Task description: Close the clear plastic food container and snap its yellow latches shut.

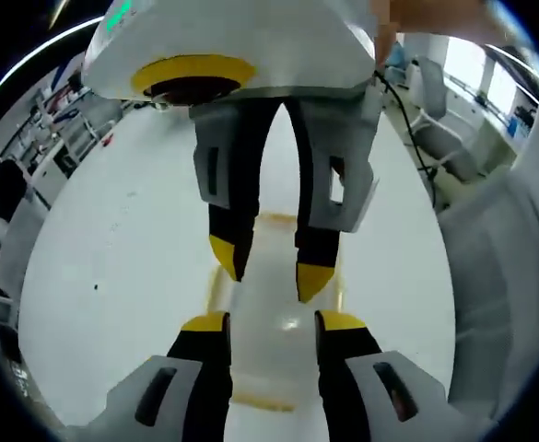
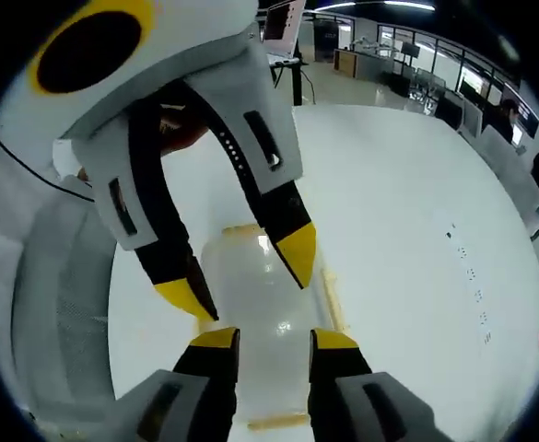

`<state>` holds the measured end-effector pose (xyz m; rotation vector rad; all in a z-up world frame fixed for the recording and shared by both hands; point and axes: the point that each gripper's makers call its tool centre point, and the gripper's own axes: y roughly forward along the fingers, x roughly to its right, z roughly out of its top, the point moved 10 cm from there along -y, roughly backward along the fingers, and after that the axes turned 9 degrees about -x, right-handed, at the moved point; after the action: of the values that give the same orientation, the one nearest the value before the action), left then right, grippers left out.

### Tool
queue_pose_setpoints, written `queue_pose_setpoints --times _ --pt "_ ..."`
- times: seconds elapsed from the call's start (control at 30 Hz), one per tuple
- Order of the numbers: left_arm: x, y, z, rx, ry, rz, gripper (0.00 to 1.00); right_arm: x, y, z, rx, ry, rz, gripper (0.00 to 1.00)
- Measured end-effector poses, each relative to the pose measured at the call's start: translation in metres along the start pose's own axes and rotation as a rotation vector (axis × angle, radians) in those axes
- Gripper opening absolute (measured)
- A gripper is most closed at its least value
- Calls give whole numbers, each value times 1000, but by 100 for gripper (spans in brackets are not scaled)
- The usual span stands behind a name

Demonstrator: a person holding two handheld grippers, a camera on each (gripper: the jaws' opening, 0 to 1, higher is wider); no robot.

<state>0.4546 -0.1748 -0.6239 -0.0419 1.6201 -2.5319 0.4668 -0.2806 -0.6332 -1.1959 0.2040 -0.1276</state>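
1. Table (image 2: 407,203): white, slick. Clear container (image 2: 251,313) lies flat on it between both grippers; an off-centre push would likely skate it.
2. Left gripper (image 1: 274,321) and right gripper (image 2: 265,339) face each other over the lid, jaws spread, gripping nothing. They sit close; collision risk.
3. Yellow latches (image 2: 332,299) line the rim; whether snapped, cannot tell. Pressing one side alone could pop the lid.
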Motion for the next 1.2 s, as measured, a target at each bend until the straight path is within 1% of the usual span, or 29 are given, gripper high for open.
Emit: queue_pose_setpoints --times 0.07,0.17,0.33,0.53,0.67,0.87,0.93,1.03,1.2 --pt "-1 1 0 -2 1 5 34 1 -1 1 2 5 1 26" --pt "-2 2 -1 -5 -21 7 34 3 0 1 10 12 -2 26" --pt "0 6 -2 -9 -17 -1 34 6 1 0 16 24 -5 28" --pt "2 7 -1 -2 -20 -5 34 8 1 1 18 16 -7 28" --pt "6 9 -3 2 -35 -19 35 9 1 2 19 12 -11 28" --pt "9 10 -4 28 -77 -27 35 17 1 7 11 2 -13 28" --pt "10 9 -4 31 -79 -29 35 19 1 9 7 -4 -14 29" --pt "14 9 -4 53 -78 -36 36 20 1 12 8 -34 -20 32" --pt "17 8 -5 54 -80 -35 37 25 5 14 -17 -46 -5 33"
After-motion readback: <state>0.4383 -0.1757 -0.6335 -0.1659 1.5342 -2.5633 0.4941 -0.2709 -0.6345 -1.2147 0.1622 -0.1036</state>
